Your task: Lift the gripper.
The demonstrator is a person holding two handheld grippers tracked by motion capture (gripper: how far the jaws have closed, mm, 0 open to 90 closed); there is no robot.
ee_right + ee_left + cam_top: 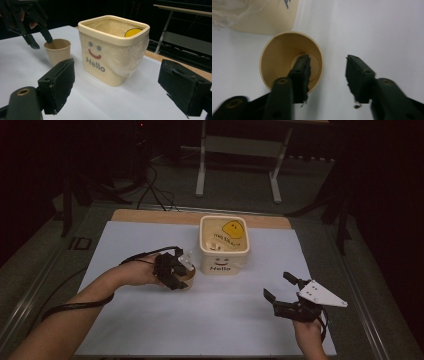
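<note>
On the white table (150,320), we see the left gripper (327,75) released (one jaw inside the paper cup (279,57)); the right gripper (115,87) is released too.

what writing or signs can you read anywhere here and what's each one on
"Hello": dark letters on the front wall of the cream bin, under a drawn smiley face; it also reads in the high view.
Dark print on the yellow item inside the bin: too small to read.
Paper cup: no writing seen.
Hand-held grippers: no labels seen.
</note>
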